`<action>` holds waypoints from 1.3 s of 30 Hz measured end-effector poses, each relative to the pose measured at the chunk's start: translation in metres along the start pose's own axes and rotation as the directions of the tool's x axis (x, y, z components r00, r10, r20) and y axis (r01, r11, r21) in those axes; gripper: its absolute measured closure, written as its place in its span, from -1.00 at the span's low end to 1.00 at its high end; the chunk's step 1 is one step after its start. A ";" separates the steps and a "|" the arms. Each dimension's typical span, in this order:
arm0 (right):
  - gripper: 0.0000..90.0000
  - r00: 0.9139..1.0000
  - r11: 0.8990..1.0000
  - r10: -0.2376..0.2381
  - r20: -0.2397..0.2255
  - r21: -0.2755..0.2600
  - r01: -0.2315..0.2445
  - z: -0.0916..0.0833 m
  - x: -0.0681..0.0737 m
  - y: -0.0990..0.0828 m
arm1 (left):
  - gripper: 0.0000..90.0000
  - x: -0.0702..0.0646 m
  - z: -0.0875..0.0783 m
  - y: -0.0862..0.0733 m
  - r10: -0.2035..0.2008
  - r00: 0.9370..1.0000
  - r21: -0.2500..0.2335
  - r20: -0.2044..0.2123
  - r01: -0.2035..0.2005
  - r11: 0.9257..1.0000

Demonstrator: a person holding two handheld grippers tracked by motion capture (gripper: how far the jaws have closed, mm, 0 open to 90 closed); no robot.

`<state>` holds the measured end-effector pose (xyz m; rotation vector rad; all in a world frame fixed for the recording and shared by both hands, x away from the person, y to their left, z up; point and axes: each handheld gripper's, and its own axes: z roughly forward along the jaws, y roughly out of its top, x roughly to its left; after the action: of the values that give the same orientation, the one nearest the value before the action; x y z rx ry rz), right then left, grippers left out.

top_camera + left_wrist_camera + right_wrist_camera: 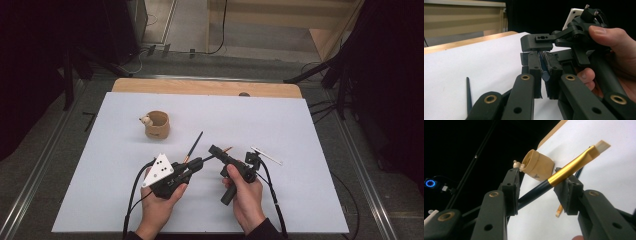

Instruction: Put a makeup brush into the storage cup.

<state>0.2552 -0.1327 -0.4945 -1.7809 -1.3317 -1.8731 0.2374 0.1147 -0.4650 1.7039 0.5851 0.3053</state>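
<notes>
The paintbrush (571, 167), dark-handled with a gold ferrule and pale flat bristles, hangs above the white bench (300, 125) near its front middle, and we see it passed between our two claws. Our left claw (543, 75) is clenched on the blue handle, pinching it tight between its pads. Our right claw (540, 192) straddles the same brush near the ferrule: its jaws are partly parted, with the handle crossing the gap between them, and we cannot tell whether the pads press on it yet. A second brush (195, 145) lies on the bench just beyond our left claw, and a thin white stick (267, 156) lies to the right. A tan cup (159, 125) with a small figure on its rim stands farther off to the left.
</notes>
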 end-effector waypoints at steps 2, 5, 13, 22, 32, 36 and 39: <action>0.38 1.000 1.000 0.016 -0.011 0.007 -0.016 -0.001 0.000 0.001 | 0.91 0.001 0.001 -0.001 -0.004 1.000 0.016 0.005 0.004 1.000; 0.66 0.995 0.996 0.084 -0.050 0.017 -0.083 -0.004 -0.001 0.003 | 0.90 0.001 0.005 -0.004 -0.029 0.999 0.088 0.021 0.027 0.996; 0.87 0.999 1.000 -0.026 -0.025 -0.001 0.026 -0.013 0.006 0.008 | 0.14 0.003 0.010 -0.004 -0.075 0.997 0.125 0.022 0.071 0.990; 0.87 0.944 0.945 -0.324 0.062 -0.017 0.325 -0.013 0.028 0.006 | 0.13 0.005 0.009 -0.003 -0.077 0.997 0.142 0.017 0.074 0.987; 0.87 0.880 0.884 -0.467 0.090 0.020 0.467 -0.009 0.041 -0.001 | 0.16 0.003 0.011 -0.002 -0.059 0.998 0.163 0.006 0.057 0.985; 0.87 0.856 0.860 -0.510 0.079 0.036 0.509 -0.007 0.047 -0.005 | 0.18 0.002 0.012 -0.001 -0.054 0.999 0.171 0.007 0.052 0.984; 0.87 0.840 0.843 -0.538 0.070 0.050 0.536 -0.006 0.051 -0.007 | 0.21 0.001 0.012 0.000 -0.054 0.999 0.173 0.009 0.051 0.984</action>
<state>0.2345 -0.1119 -0.4514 -1.5873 -2.0511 -2.0333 0.2443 0.1050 -0.4681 1.8523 0.6610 0.2101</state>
